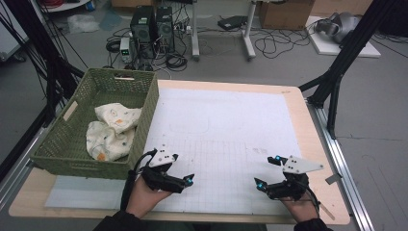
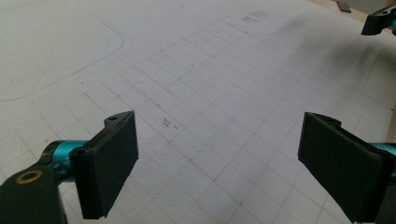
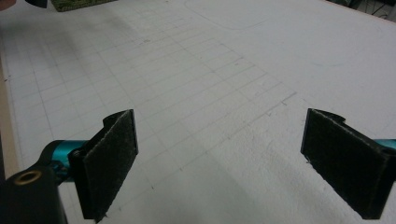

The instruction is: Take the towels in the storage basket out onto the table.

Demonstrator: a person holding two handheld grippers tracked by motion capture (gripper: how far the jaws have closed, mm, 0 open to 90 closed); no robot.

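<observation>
My left gripper (image 1: pixel 183 168) (image 2: pixel 219 158) rests low over the near-left part of the white gridded mat (image 1: pixel 226 130), jaws wide apart with nothing between them. My right gripper (image 1: pixel 264 171) (image 3: pixel 219 158) sits over the near-right part of the mat, also open and empty. Each is held by a hand that comes in from the bottom edge. A green woven basket (image 1: pixel 144 115) stands at the table's left side. It holds two crumpled cream cloths with small coloured prints (image 1: pixel 118 117) (image 1: pixel 108 142). Both grippers are apart from the basket.
The mat (image 2: pixel 196 79) (image 3: pixel 210 70) bears a faint printed grid and rounded outlines. Bare wood table edge (image 1: pixel 312 139) runs along the right. The right gripper's jaw tip (image 2: pixel 380 21) shows in the left gripper view. The basket corner (image 3: pixel 79 3) shows in the right gripper view.
</observation>
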